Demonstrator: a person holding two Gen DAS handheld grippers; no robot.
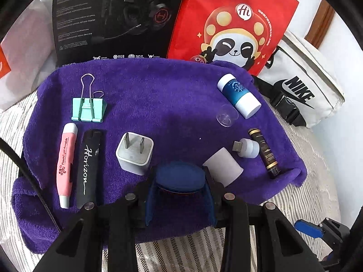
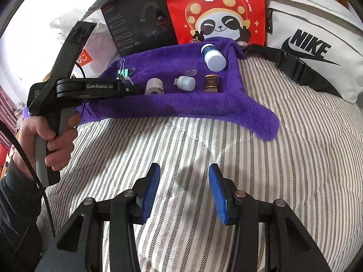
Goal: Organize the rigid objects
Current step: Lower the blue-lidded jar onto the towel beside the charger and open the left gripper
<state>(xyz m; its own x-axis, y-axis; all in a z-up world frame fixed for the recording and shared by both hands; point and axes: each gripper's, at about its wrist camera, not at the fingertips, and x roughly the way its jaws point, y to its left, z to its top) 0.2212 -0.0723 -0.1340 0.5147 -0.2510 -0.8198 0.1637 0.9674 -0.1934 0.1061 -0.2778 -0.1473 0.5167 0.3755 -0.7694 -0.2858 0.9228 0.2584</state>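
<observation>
**Left wrist view: a purple towel on a striped bed, small things laid out across it**

From my left camera I read the scene from left edge to right. A white plastic bag (image 1: 25,52) sits at the far left, then a black headset box (image 1: 113,18) and a red panda bag (image 1: 231,22) stand along the back. A white Nike pouch (image 1: 301,83) lies at the right, against a pale wall.

On the purple towel (image 1: 158,86), which covers a striped bedspread (image 1: 181,253), I see a mint binder clip (image 1: 89,110), a pink pen light (image 1: 65,167), a black Horizon stick (image 1: 87,170), a white plug (image 1: 135,153), a white cylinder (image 1: 223,166), a clear cap (image 1: 226,115), a blue-and-white bottle (image 1: 238,95), a small USB lamp (image 1: 248,147) and a dark tube (image 1: 265,153). The pen light and the stick lie side by side; the lamp rests just beside the tube.

My left gripper (image 1: 180,181) is clenched on a round dark-blue object (image 1: 179,174), held over the towel's near edge between the plug and the cylinder.

From the right wrist view, a hand (image 2: 52,136) grips the left tool's handle at the left. My right gripper (image 2: 183,192) hangs released over bare bedspread, nothing between its blue pads (image 2: 150,192), well short of the towel.
</observation>
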